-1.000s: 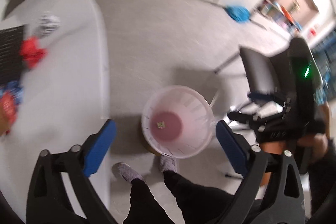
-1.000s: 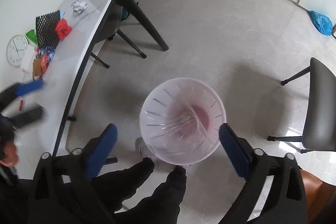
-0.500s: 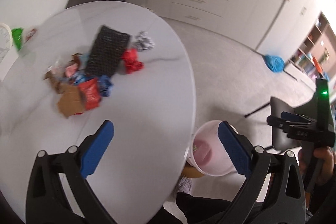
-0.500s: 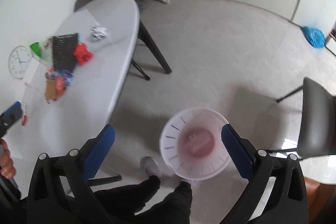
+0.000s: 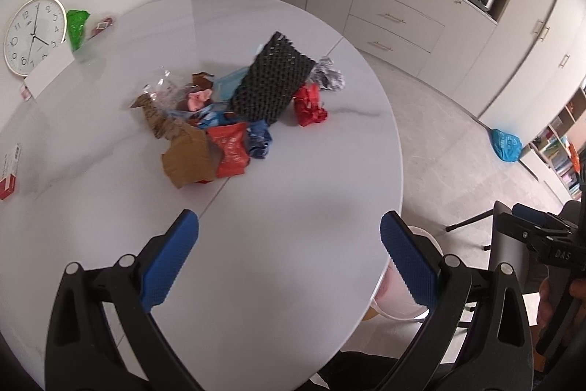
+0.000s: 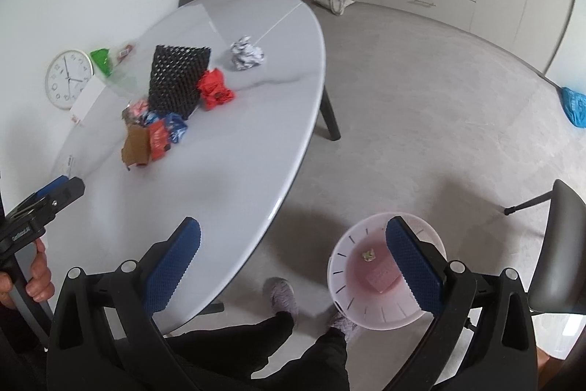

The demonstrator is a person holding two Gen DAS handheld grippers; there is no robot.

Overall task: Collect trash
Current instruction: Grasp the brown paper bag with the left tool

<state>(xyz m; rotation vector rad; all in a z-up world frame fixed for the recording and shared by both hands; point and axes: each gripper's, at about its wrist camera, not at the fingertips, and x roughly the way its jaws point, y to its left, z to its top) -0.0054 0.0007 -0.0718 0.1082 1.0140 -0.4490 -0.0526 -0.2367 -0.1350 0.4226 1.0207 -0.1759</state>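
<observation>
The left claw (image 5: 289, 262) hung wide and empty above the near part of the white bench (image 5: 278, 200). The right claw (image 6: 293, 261) was also spread wide and empty, over the bench edge and the floor. The trash pile (image 5: 219, 120) lay at the middle of the bench: a black mesh sheet (image 5: 271, 85), red wrapper (image 5: 309, 103), brown card (image 5: 188, 162) and foil ball (image 5: 327, 76). The pink bin (image 6: 381, 275) stood on the floor beside the bench, holding a few scraps.

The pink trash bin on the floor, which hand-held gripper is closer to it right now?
Right. The right hand-held gripper hangs open almost over the pink trash bin beside the table. The left hand-held gripper is open above the table top, aimed toward the pile of wrappers.
</observation>
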